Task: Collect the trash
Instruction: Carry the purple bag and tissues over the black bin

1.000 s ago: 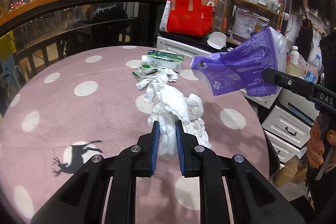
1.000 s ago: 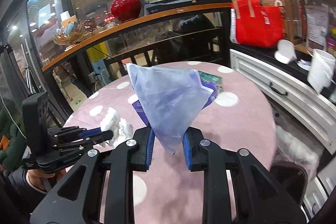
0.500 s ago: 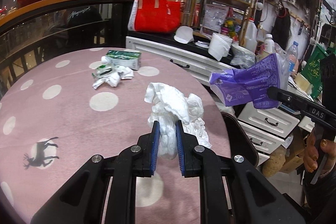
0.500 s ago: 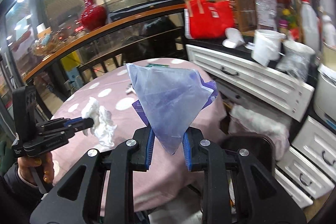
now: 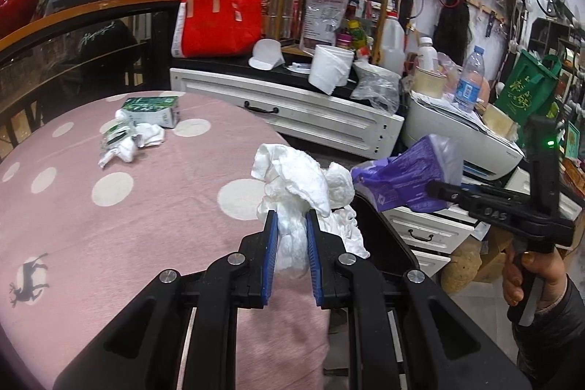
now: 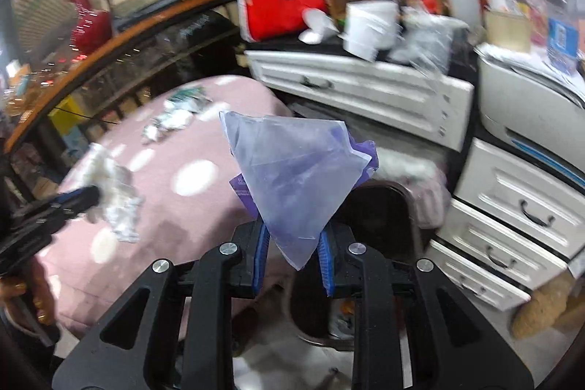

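The left gripper (image 5: 291,236) has its jaws clamped on a tissue wad (image 5: 298,178) at frame centre, off the bench (image 5: 120,218), while the right gripper (image 6: 293,243) pinches a purple wrapper (image 6: 296,170), both apparently bound for the dark bin (image 6: 380,207) below.

tissue wad (image 5: 292,178) white | bag (image 6: 292,170) purple | tablecloth (image 5: 146,207) pink, white dots

Black left tool (image 5: 290,240), blue pads (image 5: 271,254), silver screws

Pink dotted tablecloth (image 5: 153,207): green carton (image 5: 153,106), crumpled tissues (image 5: 128,143) beside.
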Tool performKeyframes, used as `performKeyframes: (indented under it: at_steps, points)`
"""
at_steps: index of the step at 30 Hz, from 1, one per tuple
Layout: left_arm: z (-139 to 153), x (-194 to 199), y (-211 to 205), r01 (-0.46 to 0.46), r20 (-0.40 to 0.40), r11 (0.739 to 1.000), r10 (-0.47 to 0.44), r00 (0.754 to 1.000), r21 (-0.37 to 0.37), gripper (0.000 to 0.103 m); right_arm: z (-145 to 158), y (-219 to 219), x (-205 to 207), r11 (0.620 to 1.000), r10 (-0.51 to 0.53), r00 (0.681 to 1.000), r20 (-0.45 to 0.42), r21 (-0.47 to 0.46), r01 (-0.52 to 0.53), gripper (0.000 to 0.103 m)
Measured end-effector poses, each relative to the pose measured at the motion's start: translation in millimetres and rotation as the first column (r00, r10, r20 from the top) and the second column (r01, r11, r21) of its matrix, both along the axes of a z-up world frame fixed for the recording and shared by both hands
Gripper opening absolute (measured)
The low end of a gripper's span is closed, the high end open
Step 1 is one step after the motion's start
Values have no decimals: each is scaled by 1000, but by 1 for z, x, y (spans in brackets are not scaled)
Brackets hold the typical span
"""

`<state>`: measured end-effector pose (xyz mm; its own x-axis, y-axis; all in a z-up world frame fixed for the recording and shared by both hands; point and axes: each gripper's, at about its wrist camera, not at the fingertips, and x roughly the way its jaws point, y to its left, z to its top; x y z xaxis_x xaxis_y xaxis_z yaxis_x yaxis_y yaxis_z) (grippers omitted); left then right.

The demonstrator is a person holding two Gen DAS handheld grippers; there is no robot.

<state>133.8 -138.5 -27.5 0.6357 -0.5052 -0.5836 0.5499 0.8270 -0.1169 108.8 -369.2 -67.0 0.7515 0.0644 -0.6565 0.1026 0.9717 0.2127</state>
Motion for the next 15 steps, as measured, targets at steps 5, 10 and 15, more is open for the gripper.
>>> performKeyframes:
  at_steps: [5, 10, 15]
  points:
    - [-7, -3, -25, 46, -13, 999, -46, 999, 24, 16, -40, -16, 17, 999, -36, 990, -139, 8, 37, 25]
    - [-16, -7, -45, 85, -26, 995, -83, 996, 46, 16, -81, -25, 31, 998, -62, 970, -234, 15, 68, 25]
    - [-23, -7, -61, 115, -36, 991, -113, 993, 66, 16, -115, -37, 40, 993, -88, 944, -317, 45, 108, 25]
